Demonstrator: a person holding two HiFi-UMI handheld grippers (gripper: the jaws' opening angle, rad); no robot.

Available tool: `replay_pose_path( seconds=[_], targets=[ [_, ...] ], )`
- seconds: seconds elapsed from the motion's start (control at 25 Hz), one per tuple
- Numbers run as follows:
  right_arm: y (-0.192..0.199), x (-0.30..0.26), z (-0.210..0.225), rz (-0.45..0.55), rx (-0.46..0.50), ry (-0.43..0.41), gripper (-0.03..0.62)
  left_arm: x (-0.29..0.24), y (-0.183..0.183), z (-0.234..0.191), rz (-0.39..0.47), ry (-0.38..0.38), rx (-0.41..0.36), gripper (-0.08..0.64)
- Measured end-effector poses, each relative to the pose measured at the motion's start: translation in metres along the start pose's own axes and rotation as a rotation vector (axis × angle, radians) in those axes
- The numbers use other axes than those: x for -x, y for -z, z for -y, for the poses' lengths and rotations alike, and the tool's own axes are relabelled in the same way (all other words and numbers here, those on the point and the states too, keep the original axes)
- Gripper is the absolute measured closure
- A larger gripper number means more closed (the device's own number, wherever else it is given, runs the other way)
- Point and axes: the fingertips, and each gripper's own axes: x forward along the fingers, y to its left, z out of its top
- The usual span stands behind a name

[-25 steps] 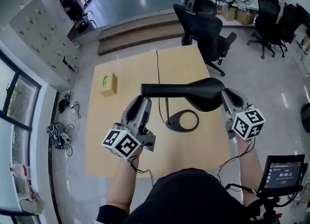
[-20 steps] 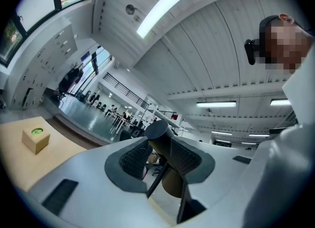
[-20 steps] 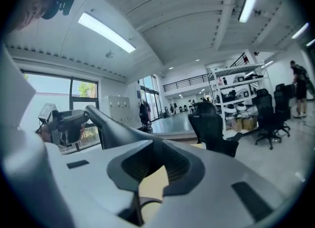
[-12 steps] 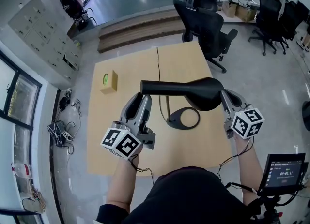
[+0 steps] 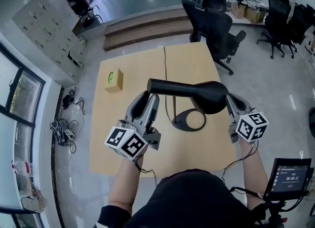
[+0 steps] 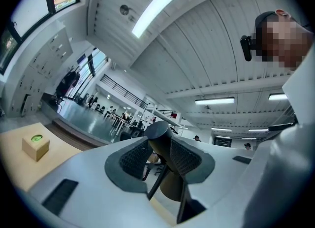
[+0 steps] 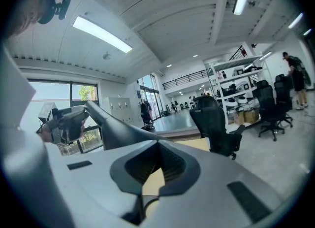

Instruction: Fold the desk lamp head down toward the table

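While the lamp head (image 5: 197,93) is hanging level, well above the table (image 5: 133,69), the left gripper (image 5: 146,103) is clamping its thin end. The right gripper (image 5: 231,102), jaws together on nothing, is sitting beside its wide end. The lamp is probably feeling light but stiff at the hinge, its smooth shell slipping easily, so the thin neck is offering the surest hold. Bare tabletop is lying open around the ring base (image 5: 189,122), with the box (image 5: 114,80) sitting well apart.

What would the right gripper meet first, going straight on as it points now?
Probably the table top just beyond the tips of the right gripper; the lamp lies left of that line. Depth is unclear.
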Motion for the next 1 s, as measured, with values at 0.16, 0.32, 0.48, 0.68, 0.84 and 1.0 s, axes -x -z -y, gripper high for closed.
replay_pose_path(
  seconds=[0.16, 0.32, 0.48, 0.68, 0.84, 1.0],
  targets=[
    [0.006, -0.003, -0.001, -0.014, -0.006, -0.006, 0.588, -0.001, -0.001, 0.001, -0.001, -0.002, -0.02, 0.414],
    [0.01, -0.004, -0.002, -0.027, -0.012, -0.007, 0.588, -0.002, -0.002, 0.002, -0.003, -0.001, -0.028, 0.414],
    [0.014, -0.007, -0.004, -0.035, -0.019, -0.014, 0.588, -0.001, -0.005, 0.003, 0.004, 0.01, -0.04, 0.414],
    [0.02, -0.009, -0.006, -0.045, -0.026, -0.016, 0.588, -0.001, -0.006, 0.005, -0.003, 0.003, -0.065, 0.414],
    [0.027, -0.011, -0.009, -0.056, -0.031, -0.021, 0.588, -0.001, -0.007, 0.008, -0.006, -0.003, -0.131, 0.414],
    [0.032, -0.013, -0.011, -0.064, -0.046, -0.028, 0.588, 0.0, -0.01, 0.011, -0.016, -0.008, -0.137, 0.414]
  ],
)
